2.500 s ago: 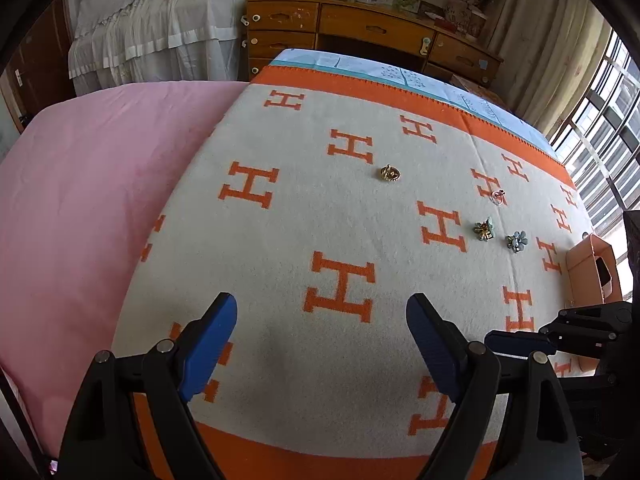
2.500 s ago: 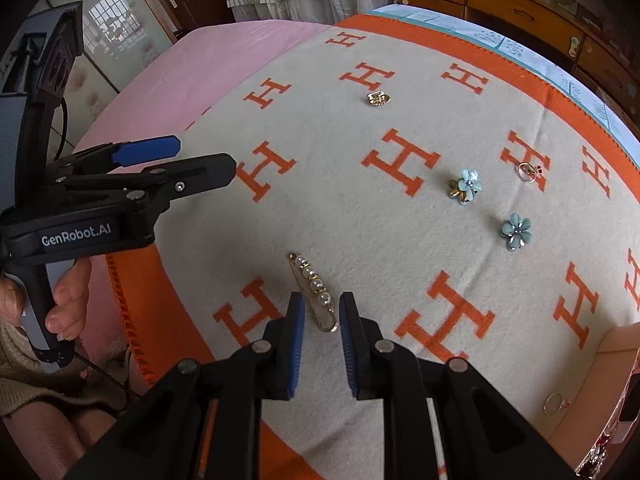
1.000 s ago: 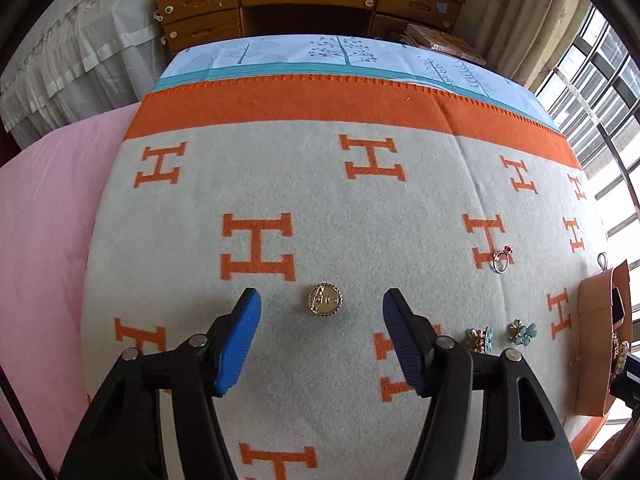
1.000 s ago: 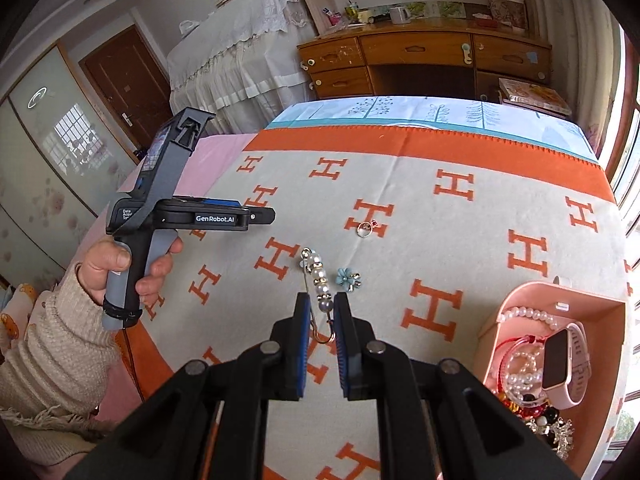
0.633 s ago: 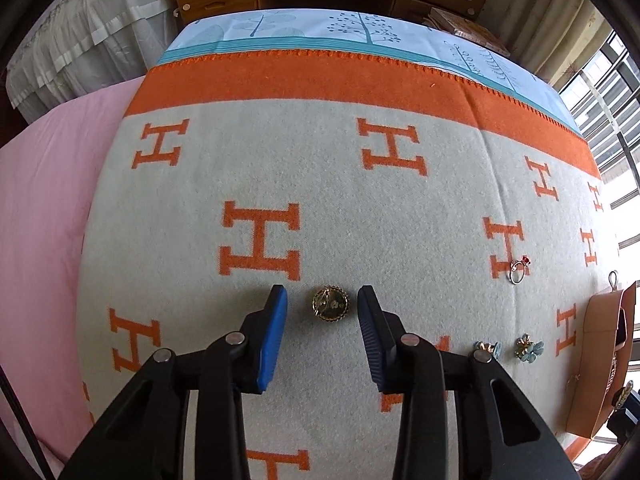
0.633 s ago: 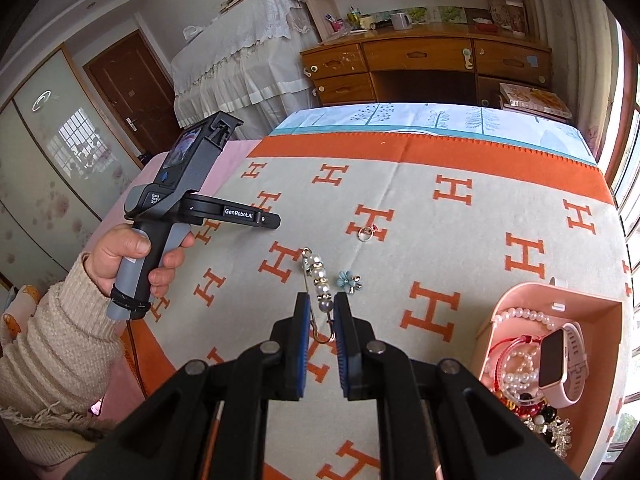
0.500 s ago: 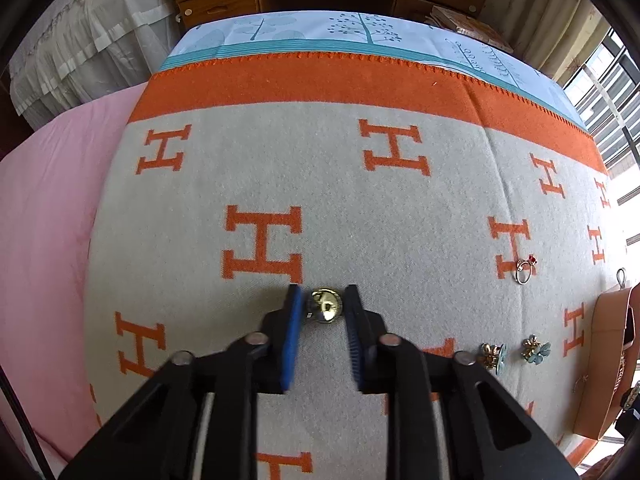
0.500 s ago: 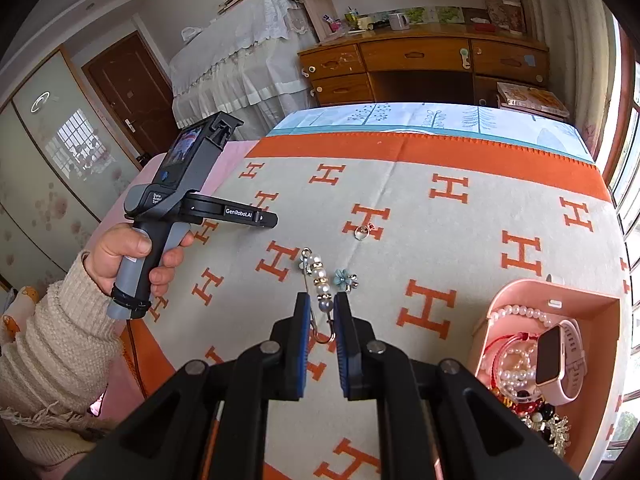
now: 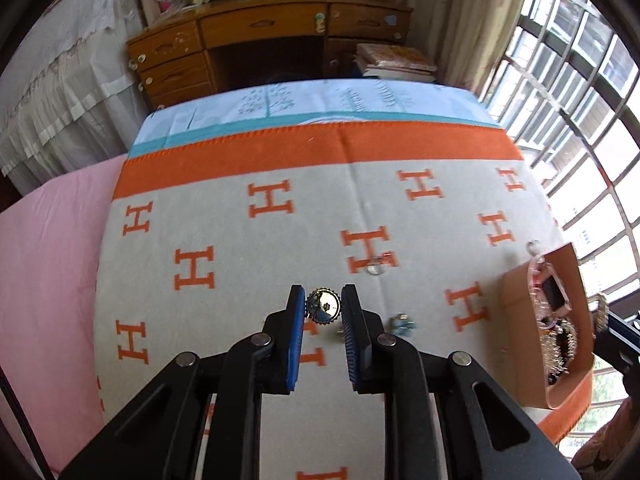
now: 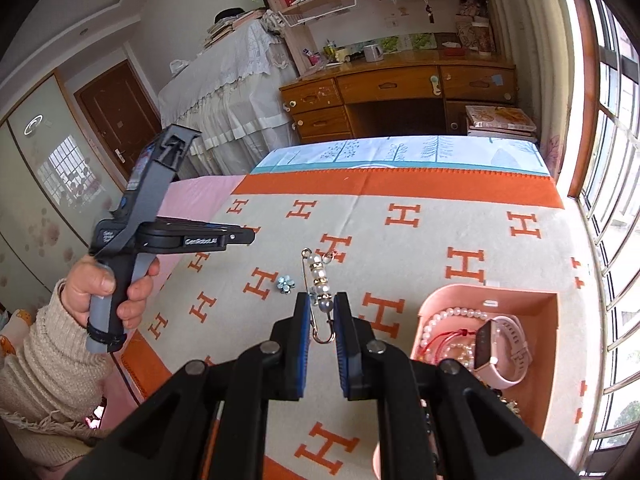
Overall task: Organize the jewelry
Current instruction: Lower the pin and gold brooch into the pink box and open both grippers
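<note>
Left wrist view: left tongs (image 9: 323,305) clamped on gold round brooch (image 9: 323,306), lifted off blanket (image 9: 240,280), prob. for carry to pink box (image 9: 520,320) at right. Right tongs (image 10: 320,310) pinched on pearl pin (image 10: 319,280), held above blanket, near box, ready for drop-in.

Blanket (image 9: 240,248): cream ground, orange H motifs, orange border.
Sheet (image 9: 48,264) left of left gripper (image 9: 323,305): plain pink.
Gripper pads (image 9: 297,336): blue; arms black.
Round brooch (image 9: 323,306) between them: gold.
Pin (image 10: 318,280) in right gripper (image 10: 321,312): gold, white pearls.
Flower earring (image 10: 285,283) left of it: pale blue.
Jewelry box (image 10: 492,292) to right: salmon pink; watch (image 10: 502,350) inside pink.
</note>
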{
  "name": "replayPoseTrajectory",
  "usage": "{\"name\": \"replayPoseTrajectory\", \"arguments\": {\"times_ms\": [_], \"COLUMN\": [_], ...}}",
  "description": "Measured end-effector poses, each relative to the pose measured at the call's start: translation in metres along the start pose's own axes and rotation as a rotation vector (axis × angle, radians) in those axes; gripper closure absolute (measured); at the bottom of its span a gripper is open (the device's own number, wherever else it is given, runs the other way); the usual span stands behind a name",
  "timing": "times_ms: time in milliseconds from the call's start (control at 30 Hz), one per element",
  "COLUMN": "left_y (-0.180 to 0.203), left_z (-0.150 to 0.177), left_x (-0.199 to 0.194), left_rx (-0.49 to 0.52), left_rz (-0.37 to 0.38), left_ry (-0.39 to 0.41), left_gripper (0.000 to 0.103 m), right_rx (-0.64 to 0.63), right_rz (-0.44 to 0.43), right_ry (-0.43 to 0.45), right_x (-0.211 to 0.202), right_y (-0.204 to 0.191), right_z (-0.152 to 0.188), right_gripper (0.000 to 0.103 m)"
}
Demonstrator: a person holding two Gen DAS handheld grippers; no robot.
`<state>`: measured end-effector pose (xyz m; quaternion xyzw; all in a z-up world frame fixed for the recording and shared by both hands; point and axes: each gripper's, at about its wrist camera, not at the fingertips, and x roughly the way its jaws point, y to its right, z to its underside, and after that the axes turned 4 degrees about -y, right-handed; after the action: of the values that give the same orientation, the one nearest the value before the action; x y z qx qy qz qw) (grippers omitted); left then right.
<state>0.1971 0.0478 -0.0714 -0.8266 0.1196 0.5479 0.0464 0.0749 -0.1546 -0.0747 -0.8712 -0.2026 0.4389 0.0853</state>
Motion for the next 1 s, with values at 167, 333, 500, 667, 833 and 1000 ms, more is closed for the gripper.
{"name": "replayPoseTrajectory", "arguments": {"times_ms": [167, 333, 500, 667, 833, 1000], "left_y": [0.07, 0.136, 0.185, 0.208, 0.214, 0.214], "left_z": [0.0, 0.003, 0.012, 0.024, 0.033, 0.041], "left_x": [-0.037, -0.042, -0.019, 0.013, 0.035, 0.034], "left_rx": [0.112, 0.196, 0.237, 0.253, 0.247, 0.24], "left_rz": [0.098, 0.176, 0.223, 0.171, 0.131, 0.094], "left_ry": [0.064, 0.073, 0.028, 0.004, -0.016, 0.015], "left_gripper": [0.087, 0.087, 0.087, 0.087, 0.087, 0.048], "right_rx": [0.061, 0.132, 0.195, 0.235, 0.233, 0.246], "right_rz": [0.049, 0.091, 0.122, 0.144, 0.159, 0.204], "right_ry": [0.061, 0.097, 0.081, 0.041, -0.018, -0.05], "right_x": [-0.033, -0.056, -0.06, -0.051, -0.032, -0.022], "right_y": [0.026, 0.056, 0.082, 0.098, 0.102, 0.099], "right_z": [0.006, 0.018, 0.034, 0.051, 0.06, 0.063], "right_gripper": [0.091, 0.091, 0.091, 0.091, 0.091, 0.088]}}
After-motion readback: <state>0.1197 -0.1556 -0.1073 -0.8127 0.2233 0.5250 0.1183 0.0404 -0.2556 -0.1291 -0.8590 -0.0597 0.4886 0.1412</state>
